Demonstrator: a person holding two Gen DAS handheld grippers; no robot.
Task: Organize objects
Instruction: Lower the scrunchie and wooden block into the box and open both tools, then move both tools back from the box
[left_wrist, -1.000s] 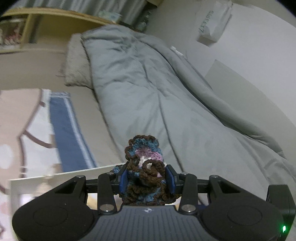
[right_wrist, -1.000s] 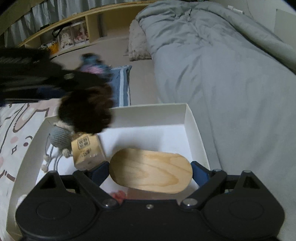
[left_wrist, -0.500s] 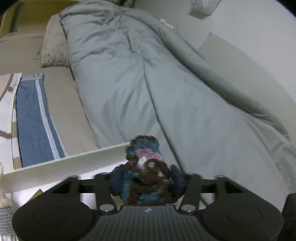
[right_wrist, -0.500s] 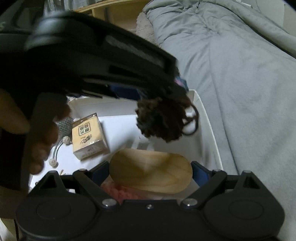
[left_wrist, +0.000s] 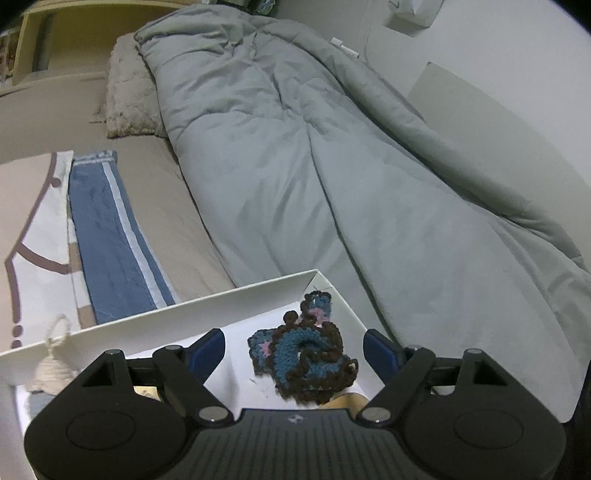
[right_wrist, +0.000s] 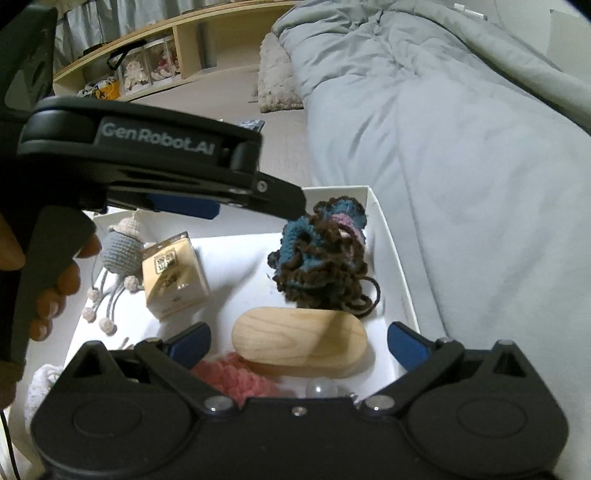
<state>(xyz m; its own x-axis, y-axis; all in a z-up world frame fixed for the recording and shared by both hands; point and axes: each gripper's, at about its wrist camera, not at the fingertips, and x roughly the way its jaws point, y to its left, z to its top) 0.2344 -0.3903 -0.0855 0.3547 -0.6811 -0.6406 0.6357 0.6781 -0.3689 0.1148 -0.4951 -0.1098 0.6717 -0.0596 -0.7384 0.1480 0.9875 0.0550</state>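
White box (right_wrist: 391, 236) holding a brown, teal and pink crochet piece (right_wrist: 323, 254), pale wooden oval (right_wrist: 299, 347), beside grey duvet (right_wrist: 461, 147)

You see a bed (left_wrist: 162, 206) with a tan sheet. On it lie a big grey blanket (left_wrist: 332, 166), a fuzzy pillow (left_wrist: 129, 99), a blue striped cloth (left_wrist: 107, 236) — and a white box (right_wrist: 391, 251), just beside the blanket.

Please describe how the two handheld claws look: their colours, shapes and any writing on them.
Both claws, left claw and right claw, have matte black plastic bodies with round side discs, silver screws and blue finger pads. The right wrist view shows white "GenRobot.AI" lettering on the left one's side.
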